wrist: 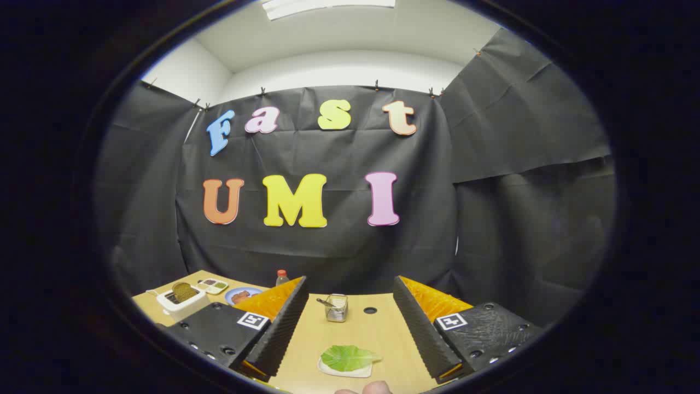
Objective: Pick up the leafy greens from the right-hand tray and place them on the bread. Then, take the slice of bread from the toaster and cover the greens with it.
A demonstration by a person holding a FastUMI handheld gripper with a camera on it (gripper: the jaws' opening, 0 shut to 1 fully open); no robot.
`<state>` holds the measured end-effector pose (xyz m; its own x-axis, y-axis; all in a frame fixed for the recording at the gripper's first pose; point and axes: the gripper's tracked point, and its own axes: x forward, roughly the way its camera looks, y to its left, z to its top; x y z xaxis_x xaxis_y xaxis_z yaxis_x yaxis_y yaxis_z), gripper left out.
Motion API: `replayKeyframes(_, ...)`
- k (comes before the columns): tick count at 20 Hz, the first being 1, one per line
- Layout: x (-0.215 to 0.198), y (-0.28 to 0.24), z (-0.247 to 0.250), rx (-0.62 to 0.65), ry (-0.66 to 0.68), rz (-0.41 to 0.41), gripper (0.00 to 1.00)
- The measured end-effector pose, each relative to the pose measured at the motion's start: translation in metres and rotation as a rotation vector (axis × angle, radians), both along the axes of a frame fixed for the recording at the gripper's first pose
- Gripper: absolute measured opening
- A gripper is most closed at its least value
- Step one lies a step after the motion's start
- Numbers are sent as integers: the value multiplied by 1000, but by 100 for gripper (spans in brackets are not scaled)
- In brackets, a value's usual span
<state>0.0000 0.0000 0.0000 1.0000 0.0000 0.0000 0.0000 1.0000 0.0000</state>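
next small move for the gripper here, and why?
Probably lower straight toward the leafy greens. The gripper is open, its fingers empty, and the greens lie on their white tray between the fingers, not yet touched.

— Where did the leafy greens (349,357) lie?
— On a tray (344,372), between the spread fingers (284,323).
— And the toaster (182,301)?
— Far left, bread slice (185,291) in it; a wire holder (336,307) stood beyond the greens.
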Motion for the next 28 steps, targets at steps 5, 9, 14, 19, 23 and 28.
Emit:
replayKeyframes(5, 0, -18, -10, 11, 22, -16, 95)
replayKeyframes(9, 2, -28, -19, 10, 33, -29, 95)
replayKeyframes(14, 10, -42, -52, 13, 71, -38, 95)
replayKeyframes(19, 37, -45, -143, 52, 192, 11, 95)
replayKeyframes(23, 80, -52, -238, 53, 319, 36, 95)
replayKeyframes(28, 124, -61, -329, 96, 491, 51, 96)
